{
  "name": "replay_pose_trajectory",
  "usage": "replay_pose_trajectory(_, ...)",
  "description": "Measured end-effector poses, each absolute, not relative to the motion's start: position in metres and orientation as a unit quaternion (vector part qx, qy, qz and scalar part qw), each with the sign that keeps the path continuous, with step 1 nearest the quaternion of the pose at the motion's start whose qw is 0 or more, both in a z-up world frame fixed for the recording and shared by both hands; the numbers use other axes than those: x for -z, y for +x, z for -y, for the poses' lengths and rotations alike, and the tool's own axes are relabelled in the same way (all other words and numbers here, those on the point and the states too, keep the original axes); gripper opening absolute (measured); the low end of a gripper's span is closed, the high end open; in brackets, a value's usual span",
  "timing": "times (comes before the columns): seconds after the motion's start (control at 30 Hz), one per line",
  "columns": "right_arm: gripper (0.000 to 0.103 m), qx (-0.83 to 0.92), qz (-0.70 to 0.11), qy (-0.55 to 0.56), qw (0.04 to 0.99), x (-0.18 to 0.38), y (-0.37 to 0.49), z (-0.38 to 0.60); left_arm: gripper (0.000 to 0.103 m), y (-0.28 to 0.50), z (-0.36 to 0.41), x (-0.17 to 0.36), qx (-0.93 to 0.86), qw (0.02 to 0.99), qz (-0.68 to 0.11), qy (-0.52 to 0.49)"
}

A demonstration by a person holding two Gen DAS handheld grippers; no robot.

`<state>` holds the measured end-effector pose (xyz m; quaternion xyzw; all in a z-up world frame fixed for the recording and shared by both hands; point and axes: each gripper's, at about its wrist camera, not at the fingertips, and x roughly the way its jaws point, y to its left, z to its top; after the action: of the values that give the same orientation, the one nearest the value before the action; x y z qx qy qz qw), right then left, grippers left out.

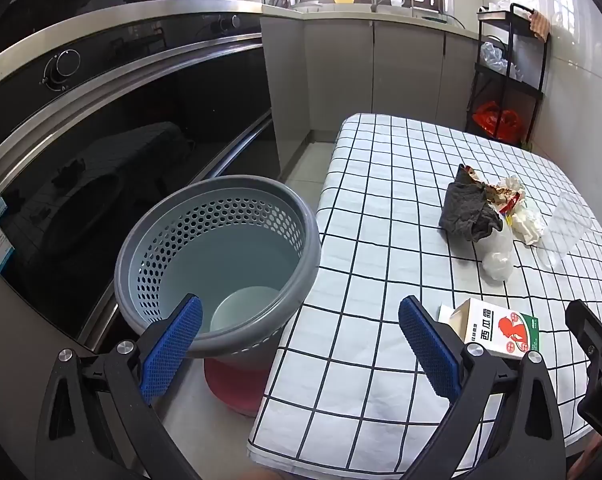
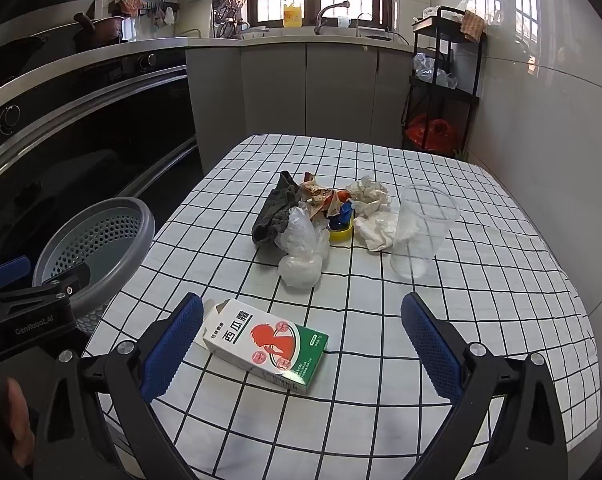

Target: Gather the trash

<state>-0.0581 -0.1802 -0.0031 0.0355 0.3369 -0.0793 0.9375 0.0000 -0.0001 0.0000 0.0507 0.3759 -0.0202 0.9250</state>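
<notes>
Left gripper [image 1: 301,344]: hanging wide apart over the near corner of the table, its blue pads gripping nothing; one finger [image 1: 173,344] is showing in front of the bin's rim.

Right gripper [image 2: 301,344]: also spread wide and holding nothing, hovering low over the table with the carton lying between its fingers, nearer the left one.

Bin [image 1: 217,256]: a grey perforated basket standing just beside the table's left edge, in front of the dark oven door; a pale round lid-like piece [image 1: 243,307] is lying at its bottom.

Carton [image 2: 265,344]: a white, green and red box with Chinese lettering lying flat on the checked tablecloth [image 2: 481,300], one end flap open, nearest the grippers.

Trash pile: sitting mid-table, well apart from the carton; a dark grey cloth [image 2: 273,210] is leaning against a printed wrapper [image 2: 321,196], with a crumpled clear plastic bag [image 2: 303,248] in front, a yellow cap [image 2: 341,232] behind it and a wad of white tissue [image 2: 371,212] to the right.

Clear cup [image 2: 421,232]: a transparent plastic tumbler standing tilted just beside the tissue, on the pile's right.

Background: a black shelf rack [image 2: 441,80] is standing against the far wall with a red bag on its lower level.
</notes>
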Motion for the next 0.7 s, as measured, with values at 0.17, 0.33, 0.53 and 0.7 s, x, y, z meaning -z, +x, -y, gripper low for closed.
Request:
replay_pose_trajectory(0.17, 0.095, 0.080, -0.337, 0.036, 0.938, 0.0030, -0.0583, 0.1798, 0.097, 0.0000, -0.0001, 0.0000, 0.019, 0.925, -0.375, 0.050)
replay_pose_trajectory(0.33, 0.095, 0.080, -0.337, 0.035, 0.938, 0.0026, -0.0585, 0.1798, 0.097, -0.0001, -0.0004, -0.0002, 0.019, 0.925, -0.375, 0.050)
replay_pose_trajectory(0.53, 0.095, 0.080, -0.336, 0.035, 0.938, 0.0020, -0.0592, 0.1797, 0.097, 0.0000, -0.0002, 0.0000, 0.019, 0.925, -0.375, 0.050)
replay_pose_trajectory(0.7, 0.095, 0.080, -0.336, 0.035, 0.938, 0.0015, -0.0589, 0.1801, 0.097, 0.0001, -0.0004, 0.0000, 0.019, 0.925, -0.375, 0.050)
